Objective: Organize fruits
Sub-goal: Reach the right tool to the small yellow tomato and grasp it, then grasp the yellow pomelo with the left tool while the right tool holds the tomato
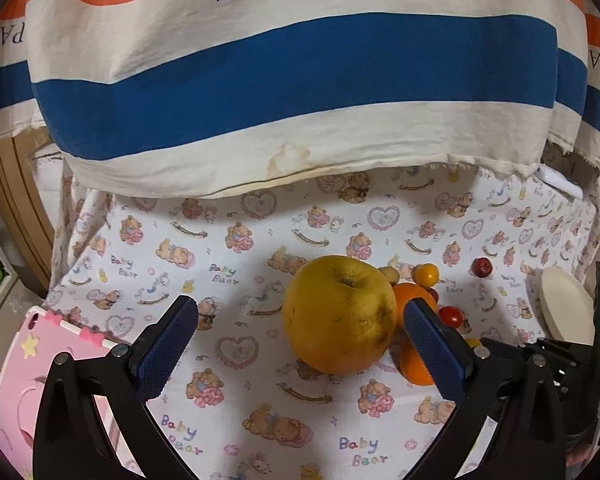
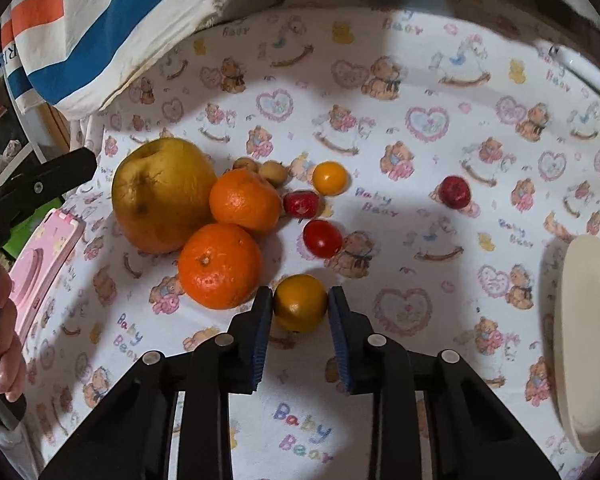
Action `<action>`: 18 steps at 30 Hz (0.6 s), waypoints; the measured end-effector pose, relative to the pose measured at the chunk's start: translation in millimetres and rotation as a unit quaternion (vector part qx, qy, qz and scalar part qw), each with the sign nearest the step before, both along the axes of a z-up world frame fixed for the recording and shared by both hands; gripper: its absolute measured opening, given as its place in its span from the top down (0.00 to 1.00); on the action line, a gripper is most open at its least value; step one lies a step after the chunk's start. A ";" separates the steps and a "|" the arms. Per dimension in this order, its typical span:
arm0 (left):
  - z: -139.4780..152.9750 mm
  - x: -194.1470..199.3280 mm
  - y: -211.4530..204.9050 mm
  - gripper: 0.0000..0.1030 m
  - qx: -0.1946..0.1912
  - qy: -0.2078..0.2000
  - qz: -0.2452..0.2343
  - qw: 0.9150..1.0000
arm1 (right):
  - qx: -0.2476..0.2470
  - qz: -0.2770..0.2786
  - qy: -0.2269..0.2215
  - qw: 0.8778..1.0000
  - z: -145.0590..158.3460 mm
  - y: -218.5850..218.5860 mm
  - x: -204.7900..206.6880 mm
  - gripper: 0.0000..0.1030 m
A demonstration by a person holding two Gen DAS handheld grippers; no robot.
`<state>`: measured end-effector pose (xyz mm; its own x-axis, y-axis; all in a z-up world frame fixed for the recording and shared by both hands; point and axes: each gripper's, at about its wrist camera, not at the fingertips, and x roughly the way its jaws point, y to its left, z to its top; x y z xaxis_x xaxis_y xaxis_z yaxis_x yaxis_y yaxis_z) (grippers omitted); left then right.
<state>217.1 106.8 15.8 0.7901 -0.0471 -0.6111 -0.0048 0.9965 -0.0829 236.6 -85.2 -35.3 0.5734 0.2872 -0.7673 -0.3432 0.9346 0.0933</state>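
Observation:
Fruits lie on a bear-print cloth (image 2: 420,240). A big yellow pomelo (image 1: 338,314) (image 2: 162,194) sits beside two oranges (image 2: 220,266) (image 2: 245,200). Small red fruits (image 2: 322,238) (image 2: 300,204) (image 2: 455,191), a small yellow-orange fruit (image 2: 330,178) and two brown longans (image 2: 274,172) lie nearby. My right gripper (image 2: 300,304) has its pads against both sides of a small yellow-orange fruit (image 2: 300,302) on the cloth. My left gripper (image 1: 300,320) is open wide, with the pomelo between its fingers, apart from the pads.
A cream plate (image 2: 588,340) (image 1: 566,304) rests at the right. A pink plastic case (image 1: 32,364) (image 2: 40,256) lies at the left. A striped "PARIS" cloth (image 1: 292,80) hangs over the back.

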 end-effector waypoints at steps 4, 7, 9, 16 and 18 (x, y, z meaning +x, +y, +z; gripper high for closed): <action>0.1 -0.4 -1.6 0.01 0.002 -0.002 -0.005 1.000 | -0.008 -0.021 -0.059 0.998 11.4 -7.5 -3.3 0.71; -1.7 0.7 -3.0 0.01 0.001 0.003 -0.011 1.000 | 0.000 -0.033 -0.100 0.995 22.4 -15.1 -6.5 0.71; -3.3 2.8 -2.5 0.01 -0.005 0.012 -0.015 1.000 | 0.014 -0.035 -0.111 0.993 28.8 -20.2 -9.0 0.71; -12.1 12.1 0.4 0.01 -0.025 0.037 -0.024 0.999 | 0.015 -0.046 -0.138 0.989 37.5 -21.3 -13.0 0.71; -16.5 15.4 -0.7 0.01 -0.028 0.048 -0.028 0.998 | 0.012 -0.047 -0.137 0.989 35.9 -20.9 -11.6 0.71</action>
